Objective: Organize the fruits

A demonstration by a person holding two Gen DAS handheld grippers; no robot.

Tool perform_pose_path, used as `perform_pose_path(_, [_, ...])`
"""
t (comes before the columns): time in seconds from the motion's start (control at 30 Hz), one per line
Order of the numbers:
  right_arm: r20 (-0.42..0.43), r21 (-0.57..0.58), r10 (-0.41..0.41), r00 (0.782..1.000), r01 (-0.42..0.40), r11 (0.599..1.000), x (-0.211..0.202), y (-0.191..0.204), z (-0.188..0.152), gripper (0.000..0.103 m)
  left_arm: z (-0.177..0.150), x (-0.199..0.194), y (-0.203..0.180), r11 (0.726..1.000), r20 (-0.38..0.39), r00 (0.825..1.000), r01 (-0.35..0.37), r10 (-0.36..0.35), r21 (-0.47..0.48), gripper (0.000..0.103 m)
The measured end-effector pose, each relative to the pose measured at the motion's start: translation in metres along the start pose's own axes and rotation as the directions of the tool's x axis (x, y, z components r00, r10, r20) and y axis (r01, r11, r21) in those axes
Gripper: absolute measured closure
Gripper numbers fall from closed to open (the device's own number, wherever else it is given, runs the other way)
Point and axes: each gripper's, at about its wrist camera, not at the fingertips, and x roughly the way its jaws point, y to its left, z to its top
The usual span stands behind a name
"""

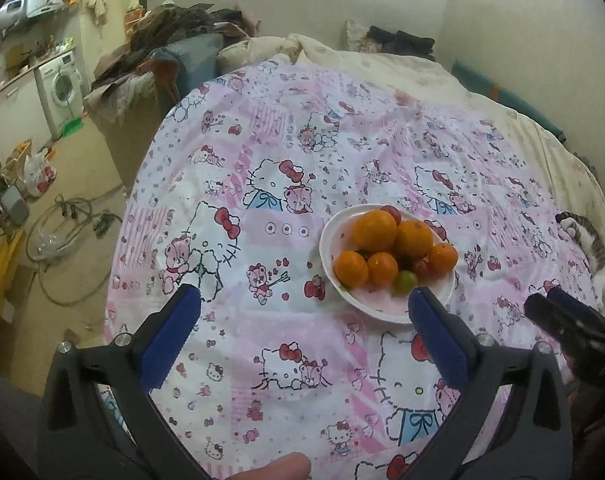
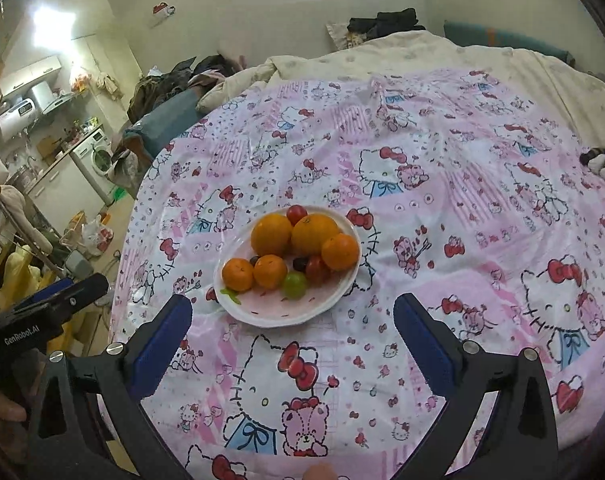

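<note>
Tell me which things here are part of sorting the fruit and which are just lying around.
Part of the job:
white plate
oranges, mandarins
green grape, red cherry tomatoes
left gripper and right gripper, both open and empty

Just lying about:
Hello Kitty sheet
cat
washing machine
clothes pile
</note>
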Motion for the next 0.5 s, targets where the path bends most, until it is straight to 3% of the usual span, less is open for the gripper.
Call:
perform_pose_path(0.17, [0.007, -0.061, -0.011, 1.0, 0.011, 0.998, 0.006, 0.011, -0.001, 0.0, -0.006, 0.004, -0.001, 1.0, -0.032, 0.999, 0.004, -0.004, 0.004, 0.001])
perform_pose_path(0.5, [0.013, -0.082, -0.031, 0.999, 0.032, 0.996, 0.011, 0.016, -0.001, 0.0, -0.01, 0.0, -0.008, 0.999, -0.009, 1.0, 0.001, -0.001, 0.049, 0.001])
